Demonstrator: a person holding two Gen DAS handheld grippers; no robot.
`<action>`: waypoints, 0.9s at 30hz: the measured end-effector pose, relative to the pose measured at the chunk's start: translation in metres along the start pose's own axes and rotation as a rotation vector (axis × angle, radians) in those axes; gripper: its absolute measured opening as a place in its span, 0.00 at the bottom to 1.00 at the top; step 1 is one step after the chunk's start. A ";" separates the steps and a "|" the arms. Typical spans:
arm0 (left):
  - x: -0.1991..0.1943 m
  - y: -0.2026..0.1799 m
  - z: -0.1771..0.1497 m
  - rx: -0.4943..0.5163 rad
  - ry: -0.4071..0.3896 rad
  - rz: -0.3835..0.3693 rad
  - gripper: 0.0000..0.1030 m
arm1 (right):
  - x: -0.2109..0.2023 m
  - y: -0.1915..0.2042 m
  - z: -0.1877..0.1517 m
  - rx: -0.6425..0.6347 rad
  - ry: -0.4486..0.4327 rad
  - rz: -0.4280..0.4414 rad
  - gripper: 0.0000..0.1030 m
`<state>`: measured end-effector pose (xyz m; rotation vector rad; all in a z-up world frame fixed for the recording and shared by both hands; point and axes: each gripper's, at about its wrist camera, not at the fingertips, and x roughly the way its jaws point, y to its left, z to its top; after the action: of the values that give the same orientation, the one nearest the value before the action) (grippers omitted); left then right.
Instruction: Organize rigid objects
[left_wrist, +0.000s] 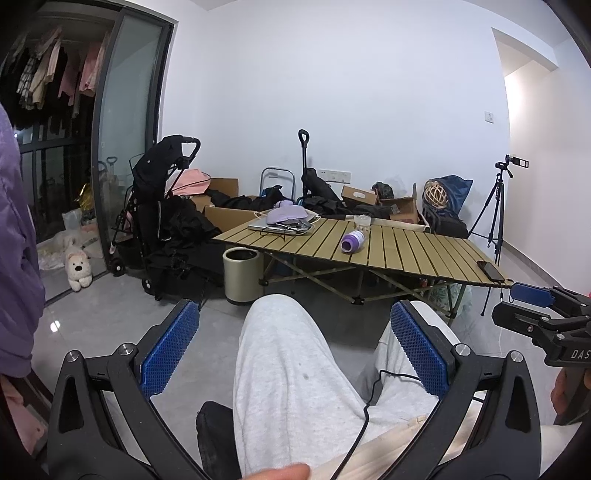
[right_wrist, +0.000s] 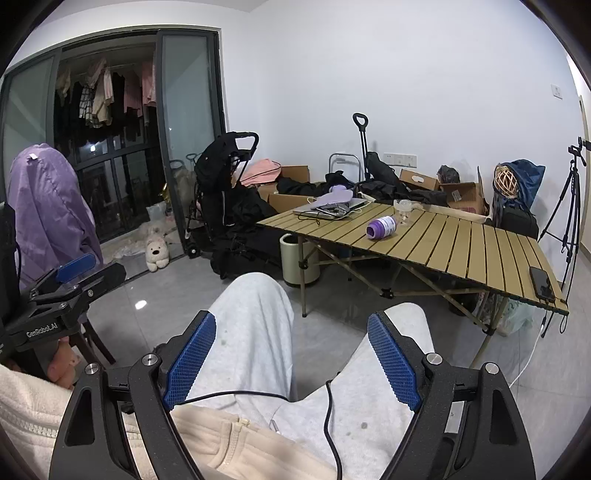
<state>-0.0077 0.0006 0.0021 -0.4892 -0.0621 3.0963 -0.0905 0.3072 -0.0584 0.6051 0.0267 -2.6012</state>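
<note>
Both the left hand-held gripper (left_wrist: 294, 332) and right hand-held gripper (right_wrist: 291, 345) gape empty over grey-trousered knees (well apart from the tabletop (right_wrist: 461, 243)), where a purple bottle (right_wrist: 381, 226) lies sideways.

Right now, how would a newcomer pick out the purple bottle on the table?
Find the slatted folding table by the white wall. Near its middle, the purple bottle lies on its side beside a small clear jar. It is the only purple-and-white cylinder lying down.
</note>
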 end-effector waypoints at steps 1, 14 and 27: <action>0.000 0.000 0.000 0.001 -0.001 0.001 1.00 | 0.000 0.000 0.000 0.000 0.000 0.000 0.86; 0.000 -0.001 -0.001 0.000 0.008 0.002 1.00 | 0.001 -0.001 -0.002 0.001 0.009 0.005 0.86; 0.001 0.001 -0.002 -0.002 0.007 0.004 1.00 | 0.001 -0.001 -0.002 -0.002 0.010 0.006 0.86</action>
<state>-0.0074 -0.0005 -0.0004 -0.5003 -0.0638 3.0991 -0.0910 0.3080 -0.0612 0.6165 0.0299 -2.5918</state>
